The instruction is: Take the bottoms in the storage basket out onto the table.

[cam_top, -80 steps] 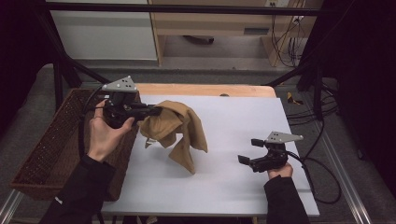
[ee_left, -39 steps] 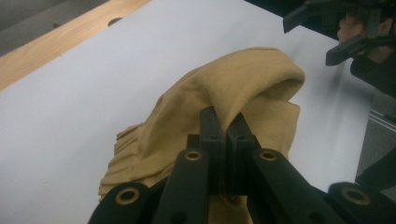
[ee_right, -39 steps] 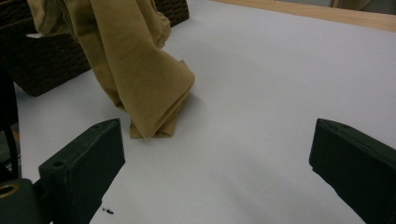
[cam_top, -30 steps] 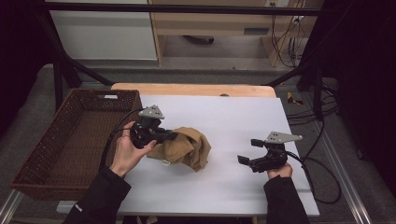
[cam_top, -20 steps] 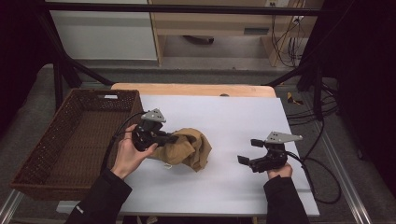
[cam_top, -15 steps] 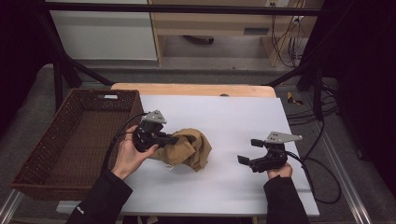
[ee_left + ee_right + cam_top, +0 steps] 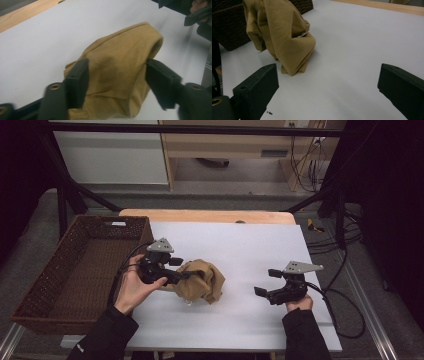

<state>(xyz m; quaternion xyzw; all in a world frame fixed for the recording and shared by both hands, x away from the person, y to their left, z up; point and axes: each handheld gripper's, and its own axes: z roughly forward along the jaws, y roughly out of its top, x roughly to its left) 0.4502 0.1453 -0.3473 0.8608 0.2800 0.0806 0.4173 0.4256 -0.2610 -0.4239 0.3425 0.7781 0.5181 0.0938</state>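
A tan cloth (image 7: 204, 281) lies crumpled in a heap on the white table top (image 7: 250, 245), left of the middle. My left gripper (image 7: 186, 270) reaches into the heap from the left. Its jaws have just been opening and stand apart, with a fold of the cloth (image 7: 117, 62) loose between them. My right gripper (image 7: 266, 282) rests low over the table at the right, open with nothing between its fingers. From the right gripper view the cloth (image 7: 284, 37) is at the upper left, well clear of my right gripper (image 7: 327, 80).
A brown wicker basket (image 7: 75, 245) stands off the table's left edge, and its wall (image 7: 227, 27) is behind the cloth. A wooden strip (image 7: 210, 216) runs along the far edge. Cables (image 7: 345, 305) trail to the right.
The left hand brought the hanging cloth from beside the basket down to the table, where it now lies heaped. The left jaws now stand apart around it. The right hand has not moved.
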